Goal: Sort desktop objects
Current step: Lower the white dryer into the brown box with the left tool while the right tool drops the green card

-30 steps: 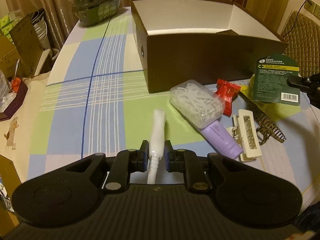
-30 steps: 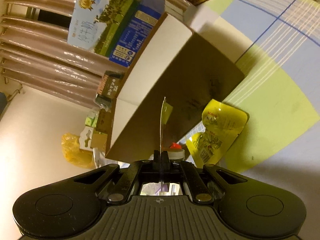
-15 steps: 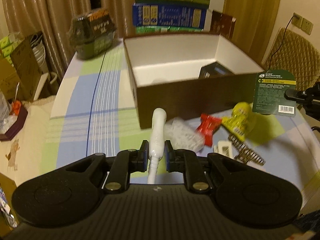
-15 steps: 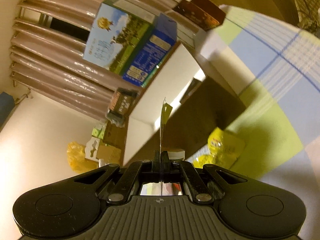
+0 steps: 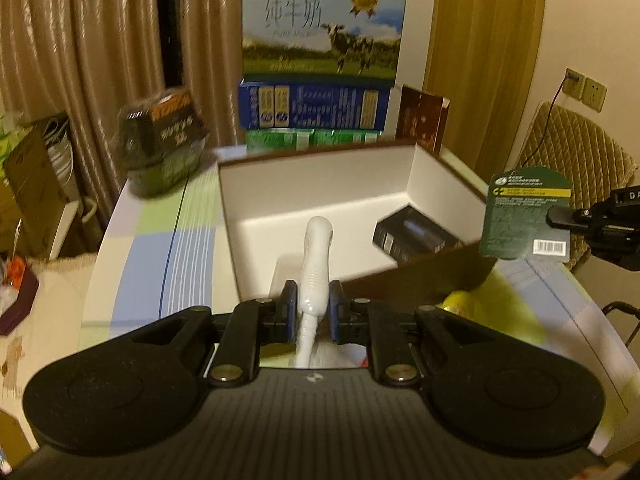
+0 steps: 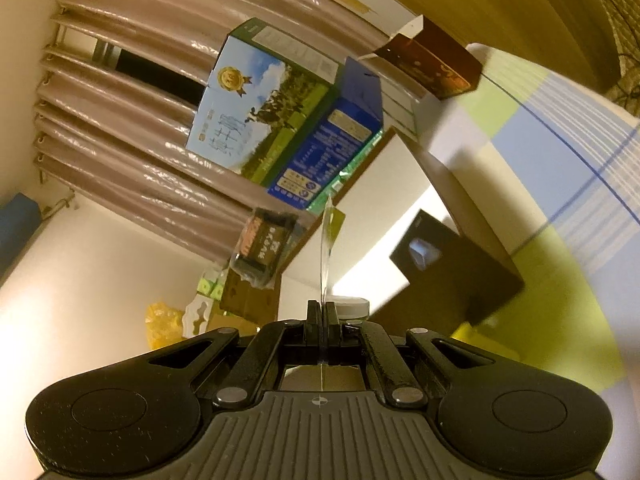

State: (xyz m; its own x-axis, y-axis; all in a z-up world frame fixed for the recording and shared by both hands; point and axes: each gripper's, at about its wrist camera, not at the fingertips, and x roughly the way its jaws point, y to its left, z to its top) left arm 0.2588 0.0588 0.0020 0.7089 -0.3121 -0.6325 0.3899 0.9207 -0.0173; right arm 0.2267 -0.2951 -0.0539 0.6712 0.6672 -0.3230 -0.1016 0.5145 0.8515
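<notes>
Cartons (image 5: pixel 320 80) stand behind brown box (image 5: pixel 440 276); black case (image 5: pixel 416 238) inside.

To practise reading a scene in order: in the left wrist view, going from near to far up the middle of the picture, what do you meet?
Left claw shut on the white tool → open brown box → green cartons → blue carton → milk carton on top.
</notes>
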